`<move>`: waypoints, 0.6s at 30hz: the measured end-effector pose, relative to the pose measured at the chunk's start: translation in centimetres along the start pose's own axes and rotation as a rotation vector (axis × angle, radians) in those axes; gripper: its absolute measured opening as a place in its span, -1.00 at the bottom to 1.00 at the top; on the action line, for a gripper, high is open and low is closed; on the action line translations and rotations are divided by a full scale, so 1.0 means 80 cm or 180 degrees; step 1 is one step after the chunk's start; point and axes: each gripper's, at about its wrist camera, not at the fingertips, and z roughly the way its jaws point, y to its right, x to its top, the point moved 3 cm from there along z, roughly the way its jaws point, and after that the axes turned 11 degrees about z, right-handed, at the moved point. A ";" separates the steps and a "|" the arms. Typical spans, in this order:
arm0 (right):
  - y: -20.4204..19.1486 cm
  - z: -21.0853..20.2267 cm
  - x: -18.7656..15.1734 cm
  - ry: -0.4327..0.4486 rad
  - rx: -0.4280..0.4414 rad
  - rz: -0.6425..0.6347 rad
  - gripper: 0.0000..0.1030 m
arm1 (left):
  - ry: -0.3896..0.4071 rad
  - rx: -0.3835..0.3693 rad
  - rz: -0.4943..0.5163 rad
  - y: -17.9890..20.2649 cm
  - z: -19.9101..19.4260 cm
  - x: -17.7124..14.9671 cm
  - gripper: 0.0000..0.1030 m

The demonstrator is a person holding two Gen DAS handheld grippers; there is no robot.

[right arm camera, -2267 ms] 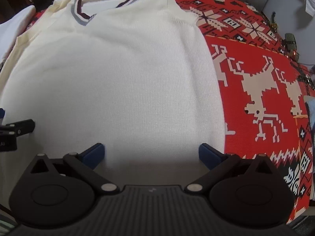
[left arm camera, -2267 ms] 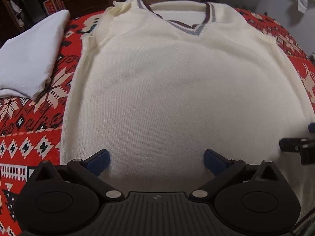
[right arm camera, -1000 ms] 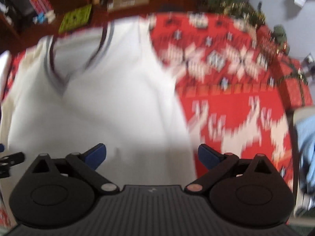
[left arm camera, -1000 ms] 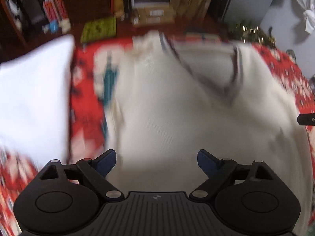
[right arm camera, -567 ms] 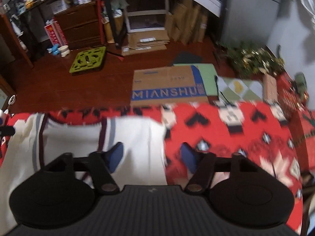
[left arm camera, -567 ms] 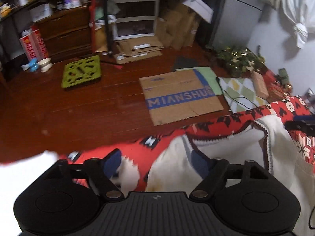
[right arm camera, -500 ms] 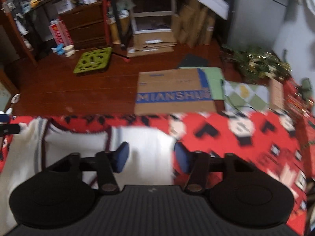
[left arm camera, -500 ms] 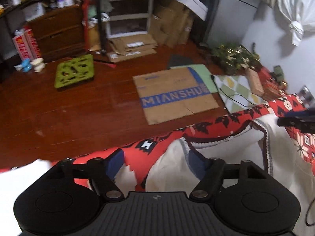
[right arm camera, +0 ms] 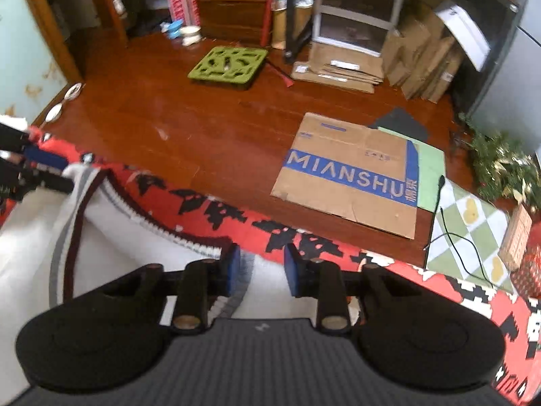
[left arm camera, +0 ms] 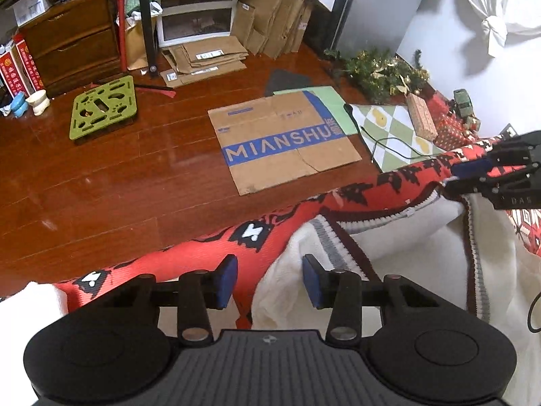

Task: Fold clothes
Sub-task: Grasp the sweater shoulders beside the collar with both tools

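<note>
Compared with half a second earlier, the blue pads of both grippers are seen closer together, though a gap remains in each. The left gripper is placed at the left shoulder of the cream sweater vest, the right gripper at its right shoulder by the striped collar. The vest lies on the red patterned blanket, its neckline at the edge above the wooden floor.

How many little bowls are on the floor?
2. A white bowl and a blue bowl sit side by side by the wooden dresser. Others may be hidden.
</note>
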 end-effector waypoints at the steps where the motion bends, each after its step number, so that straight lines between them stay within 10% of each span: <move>1: -0.001 0.001 -0.002 -0.0021 0.0028 -0.0017 -0.35 | 0.0013 -0.0021 0.0001 0.000 0.000 -0.001 -0.23; 7: -0.008 0.010 -0.023 -0.0025 0.0029 -0.0306 -0.41 | 0.0006 -0.0153 0.0099 0.002 -0.001 -0.007 -0.71; 10: -0.016 0.011 -0.029 0.0038 -0.0084 -0.0413 -0.87 | 0.0083 -0.0083 0.0075 -0.001 -0.007 -0.003 -0.78; 18: -0.001 0.014 -0.007 0.0243 -0.0259 -0.0105 -0.94 | 0.0175 -0.0060 -0.0319 -0.044 -0.011 0.003 -1.00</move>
